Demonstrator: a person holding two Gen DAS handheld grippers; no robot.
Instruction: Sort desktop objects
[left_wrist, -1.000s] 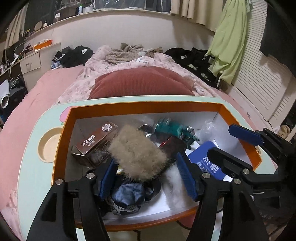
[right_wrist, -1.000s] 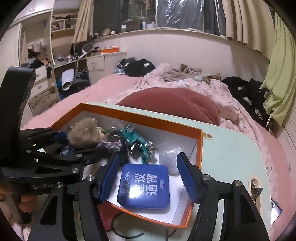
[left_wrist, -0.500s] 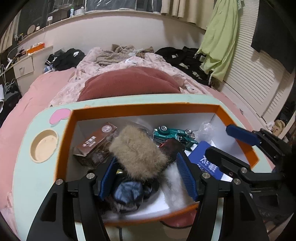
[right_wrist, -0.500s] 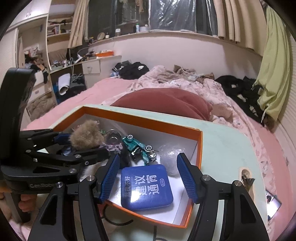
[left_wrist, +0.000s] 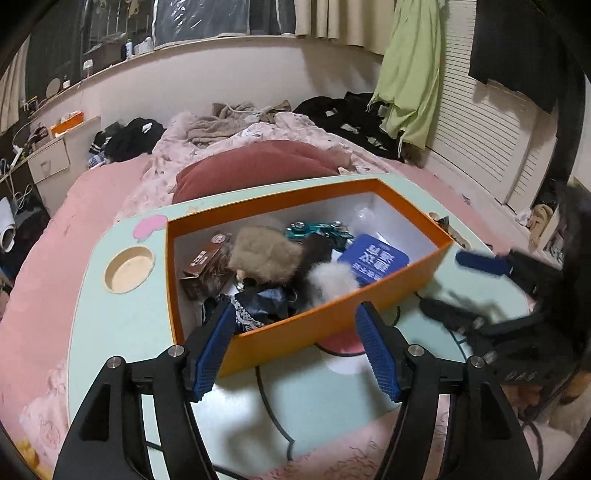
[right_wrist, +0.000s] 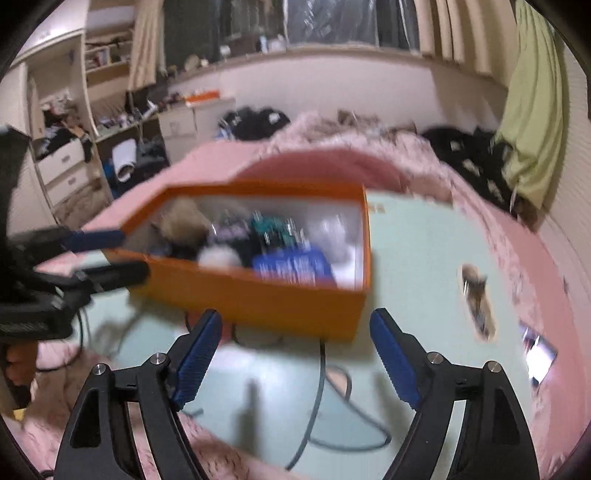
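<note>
Orange box (left_wrist: 332, 317) sits on the mint table (left_wrist: 122, 325); blue tin (left_wrist: 373, 258) inside, right gripper (left_wrist: 458, 284) blurry beside it, probably open.

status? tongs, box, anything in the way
Left tongs open, empty. Right tongs just opened wider, empty. Orange box on the lap desk, full. Black cable lies under the tongs.

- Your orange box (left_wrist: 332, 317) looks like matt cardboard, white inside.
- The tan pouch (left_wrist: 264, 256) in it is shaggy fur (the pale puff (left_wrist: 332, 282) beside it too).
- The blue tin (left_wrist: 373, 258) has a smooth, faintly glossy lid.
- The mint tabletop (left_wrist: 122, 317) is smooth and slightly shiny.
- Each tool's pads (left_wrist: 212, 349) are ribbed blue, apparently rubber, on matt black plastic arms with bright metal screws.
</note>
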